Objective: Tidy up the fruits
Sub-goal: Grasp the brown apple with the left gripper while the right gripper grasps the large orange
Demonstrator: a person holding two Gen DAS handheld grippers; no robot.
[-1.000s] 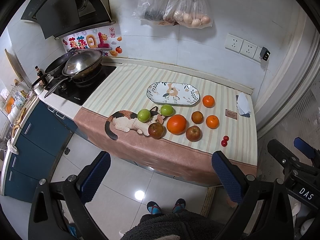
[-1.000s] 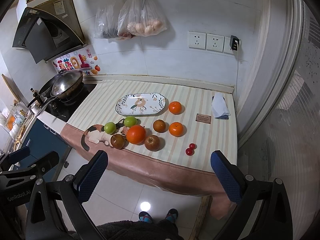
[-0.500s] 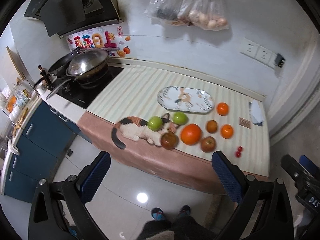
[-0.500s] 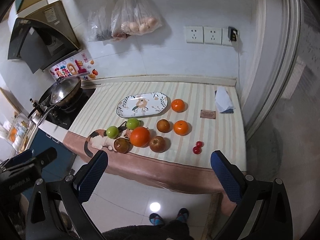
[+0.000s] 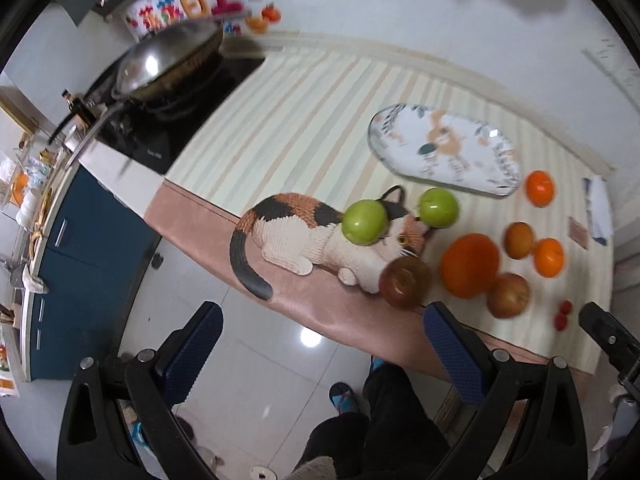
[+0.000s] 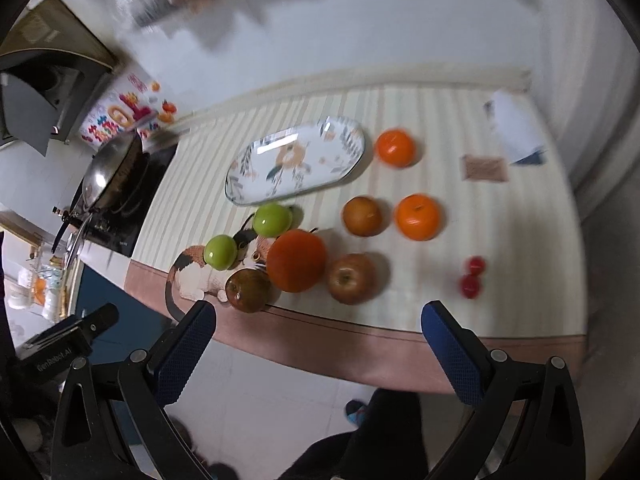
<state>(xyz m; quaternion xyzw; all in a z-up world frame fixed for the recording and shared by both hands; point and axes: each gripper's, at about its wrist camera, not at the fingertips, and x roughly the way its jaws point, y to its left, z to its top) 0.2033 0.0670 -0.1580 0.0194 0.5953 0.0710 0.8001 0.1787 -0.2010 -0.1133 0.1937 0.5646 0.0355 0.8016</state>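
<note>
Fruit lies loose on the striped counter: two green apples [image 5: 365, 222] [image 5: 438, 207], a big orange [image 5: 470, 265], brown-red apples [image 5: 405, 282] [image 5: 509, 295], small oranges [image 5: 549, 257] and two cherry tomatoes [image 5: 562, 316]. An empty oval patterned plate [image 5: 444, 150] sits behind them. The right wrist view shows the same plate [image 6: 296, 160], big orange [image 6: 296, 260] and apple [image 6: 351, 278]. My left gripper [image 5: 320, 340] and right gripper [image 6: 318, 336] are both open and empty, held in front of the counter edge, above the floor.
A calico cat figure [image 5: 316, 236] lies at the counter's front edge among the green apples. A wok [image 5: 168, 62] sits on the stove at the left. A white cloth [image 6: 514, 128] and a small card [image 6: 484, 168] lie at the right. The person's feet [image 5: 344, 396] stand below.
Both grippers have moved forward and down toward the counter; the fruit now looks much larger. Both views are motion-blurred. The jaws stay open.
</note>
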